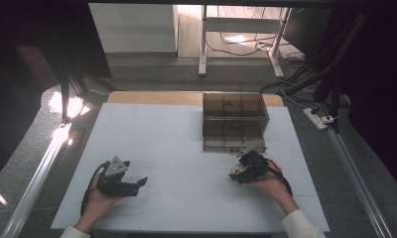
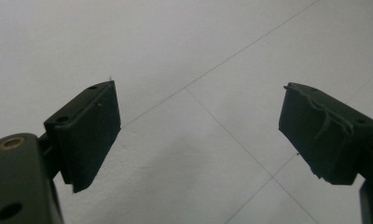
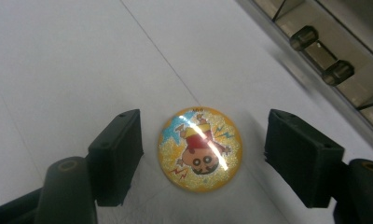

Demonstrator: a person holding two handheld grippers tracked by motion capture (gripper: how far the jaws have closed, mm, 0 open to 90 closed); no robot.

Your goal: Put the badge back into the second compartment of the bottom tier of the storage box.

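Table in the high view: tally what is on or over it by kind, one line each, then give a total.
Hand-held grippers: 2, the left gripper and the right gripper
Round glittery cartoon badge: 1, lying between the right gripper's jaws, pads apart from it
Smoky clear drawer box: 1, at the table's far side
Total: 4

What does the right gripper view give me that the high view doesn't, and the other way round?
Right gripper view alone: the print on the round badge, a cartoon figure on glittery yellow, and a gap on each side between it and the pads, so it lies on the table ungripped.
High view alone: the left gripper resting apart at the table's left, and the whole smoked drawer box behind the right gripper.
Both: the white table, the badge between the right gripper's jaws, and the box's front close by.
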